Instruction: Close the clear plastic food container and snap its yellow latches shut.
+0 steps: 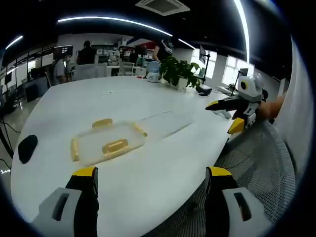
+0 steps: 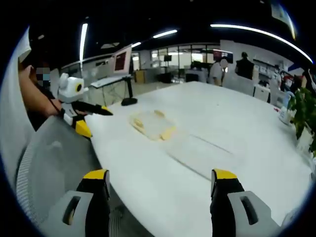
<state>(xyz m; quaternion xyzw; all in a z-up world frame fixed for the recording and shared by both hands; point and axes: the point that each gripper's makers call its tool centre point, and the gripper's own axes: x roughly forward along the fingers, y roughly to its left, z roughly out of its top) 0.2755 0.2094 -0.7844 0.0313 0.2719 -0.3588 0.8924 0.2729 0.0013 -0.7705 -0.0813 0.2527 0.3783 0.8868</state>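
Resting on table: clear plastic food container (image 1: 106, 142) with yellow latches (image 1: 115, 146) lies on the white table (image 1: 148, 98), well apart from both grippers.
Left gripper (image 1: 150, 175): jaws spread wide, holding nothing, above the near table edge.
Right gripper (image 2: 160, 177): jaws spread wide, empty.
Beside table: grey mesh chair (image 1: 256, 163).
Background: potted plant (image 1: 178, 73).

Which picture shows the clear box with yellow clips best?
The left gripper view: the clear box sits close, with its yellow clips distinct. In the right gripper view the box is farther off, smaller and blurrier.
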